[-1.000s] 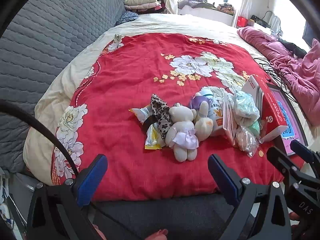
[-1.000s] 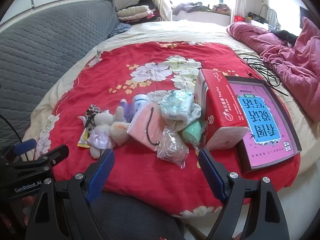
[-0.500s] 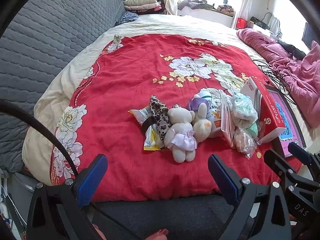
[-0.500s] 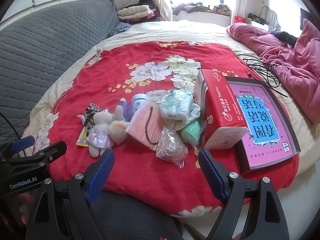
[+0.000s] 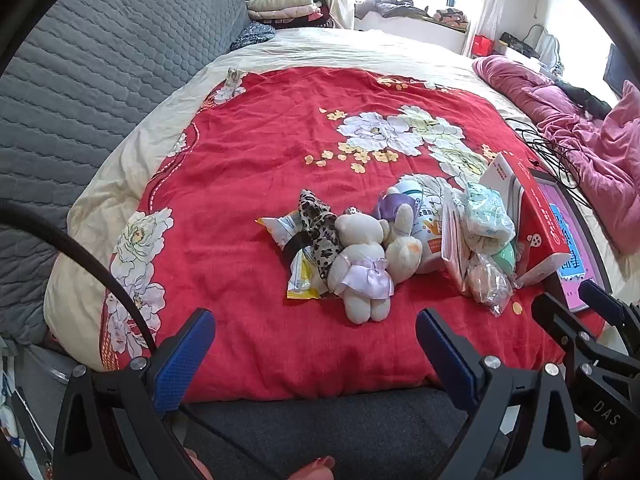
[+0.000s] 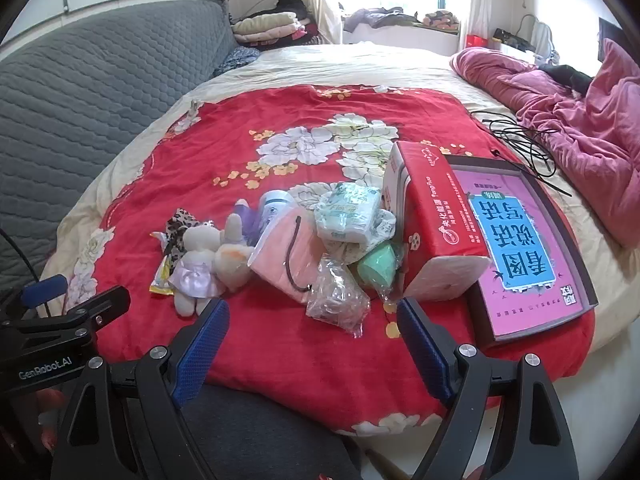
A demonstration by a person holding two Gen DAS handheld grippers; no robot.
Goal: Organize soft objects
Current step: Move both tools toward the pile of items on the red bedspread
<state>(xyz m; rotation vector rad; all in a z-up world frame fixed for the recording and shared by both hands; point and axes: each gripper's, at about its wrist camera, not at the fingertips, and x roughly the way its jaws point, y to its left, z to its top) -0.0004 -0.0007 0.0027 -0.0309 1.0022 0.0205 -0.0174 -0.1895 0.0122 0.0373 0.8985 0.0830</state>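
A pile of soft things lies on the red flowered blanket (image 5: pixel 248 168): a white teddy bear in a lilac dress (image 5: pixel 362 264), a cream plush (image 5: pixel 404 246), a leopard-print cloth (image 5: pixel 320 228), a tissue pack (image 5: pixel 486 216) and clear bags (image 5: pixel 486 280). The right wrist view shows the bear (image 6: pixel 196 258), a pink pouch (image 6: pixel 288 256), the tissue pack (image 6: pixel 348 212) and a green ball (image 6: pixel 378 266). My left gripper (image 5: pixel 314 356) is open and empty, short of the bear. My right gripper (image 6: pixel 312 344) is open and empty, near the clear bag (image 6: pixel 336 300).
A red box (image 6: pixel 432 216) and a pink framed board (image 6: pixel 520 240) lie right of the pile. A snack packet (image 5: pixel 300 276) and a white bottle (image 5: pixel 426 220) are in the pile. A grey sofa back (image 5: pixel 80 100) stands left, pink bedding (image 6: pixel 580 128) and black cables (image 6: pixel 520 140) right.
Both views have shifted slightly; the pile sits a little nearer the middle of the left wrist view. Both grippers stay open and nothing on the bed has moved.
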